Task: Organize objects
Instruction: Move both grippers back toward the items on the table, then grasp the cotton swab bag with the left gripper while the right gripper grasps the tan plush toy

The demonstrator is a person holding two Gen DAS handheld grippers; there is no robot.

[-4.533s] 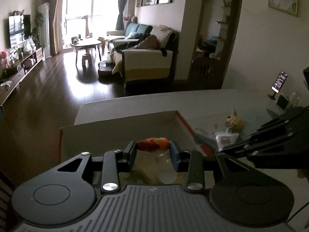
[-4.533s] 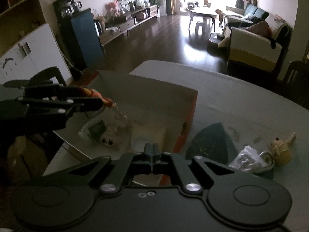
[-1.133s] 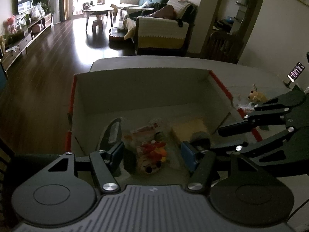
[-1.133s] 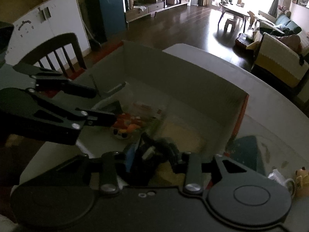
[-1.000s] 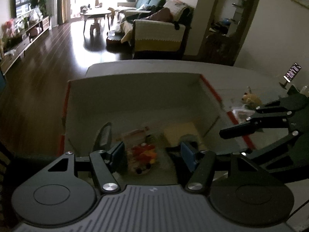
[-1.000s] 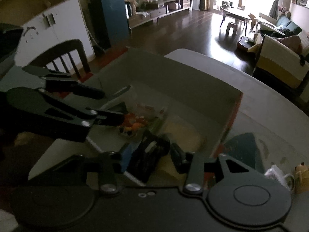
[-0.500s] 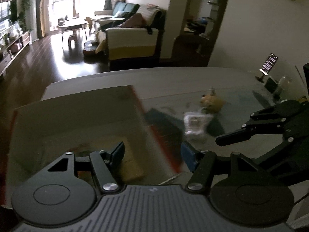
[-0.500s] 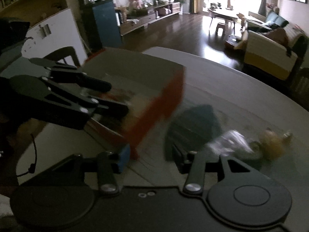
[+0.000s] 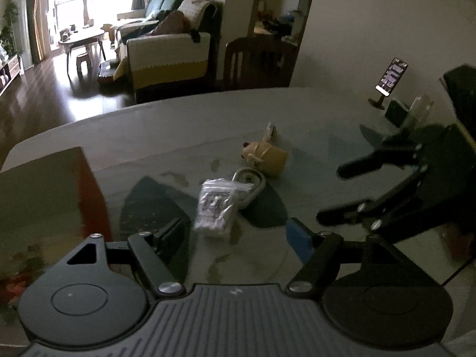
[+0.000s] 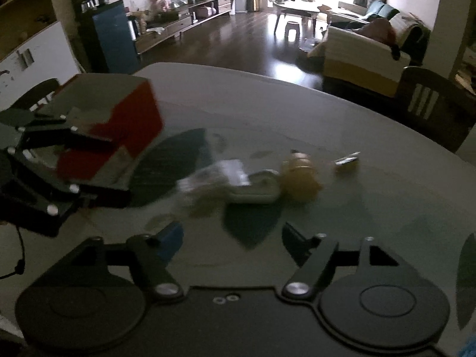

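My left gripper (image 9: 238, 235) hangs over the grey table (image 9: 178, 131) with its jaws spread wide and nothing between them. Just ahead of it lies a small clear plastic bag (image 9: 215, 205) with pale contents. The bag touches a whitish oval case (image 9: 250, 184), and behind the case a yellow toy figure (image 9: 266, 156) lies on its side. A little further a small wrapped piece (image 9: 271, 130) rests alone. The cardboard box (image 9: 44, 190) with the red side stands at my left, and something red and orange shows low inside it, but it is too blurred for me to name.

My right gripper (image 10: 232, 238) is also open wide and empty, and it hovers above the table in front of the same group of things. In this view the bag (image 10: 208, 181) is smeared, so I cannot say exactly how it lies. At the far right a phone (image 9: 391, 76) leans on a stand.
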